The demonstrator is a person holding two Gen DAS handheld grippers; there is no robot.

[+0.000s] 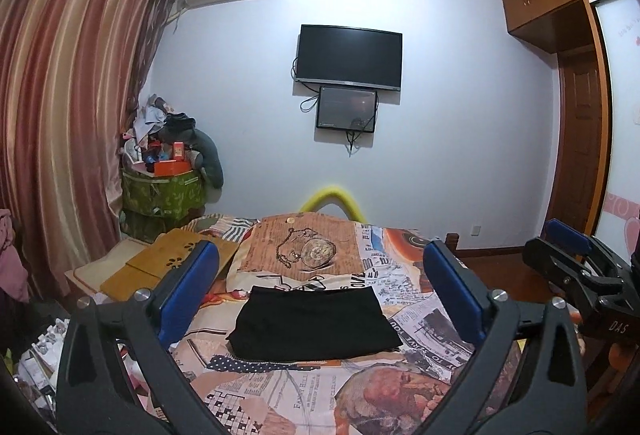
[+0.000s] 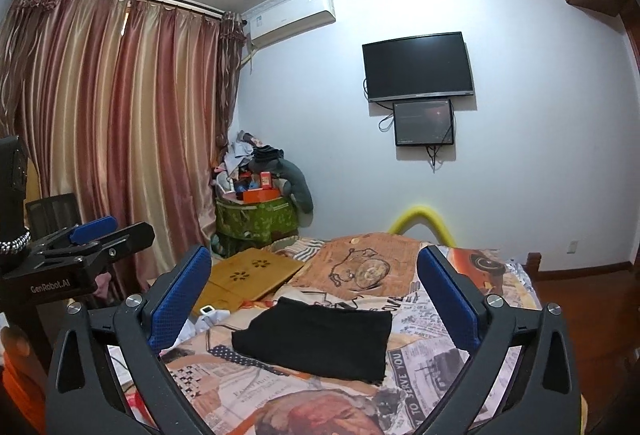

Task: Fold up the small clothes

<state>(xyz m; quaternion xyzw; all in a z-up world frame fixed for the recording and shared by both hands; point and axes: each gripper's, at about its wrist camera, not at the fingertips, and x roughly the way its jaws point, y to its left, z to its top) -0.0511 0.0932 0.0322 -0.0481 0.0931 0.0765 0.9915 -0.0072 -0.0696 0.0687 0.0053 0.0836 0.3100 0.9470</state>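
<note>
A small black garment (image 1: pixel 314 325) lies folded into a flat rectangle on the patterned bedspread (image 1: pixel 320 395); it also shows in the right wrist view (image 2: pixel 320 343). My left gripper (image 1: pixel 320 275) is open and empty, held above and short of the garment. My right gripper (image 2: pixel 314 275) is open and empty, also raised before the garment. The right gripper shows at the right edge of the left wrist view (image 1: pixel 568 255). The left gripper shows at the left edge of the right wrist view (image 2: pixel 108 231).
A wooden lap tray (image 2: pixel 248 275) lies on the bed's far left. A small white device (image 2: pixel 208 311) sits beside it. A green bin piled with clutter (image 2: pixel 260 211) stands by the curtain (image 2: pixel 112 139). A TV (image 2: pixel 418 67) hangs on the wall. A wardrobe (image 1: pixel 580 95) stands at the right.
</note>
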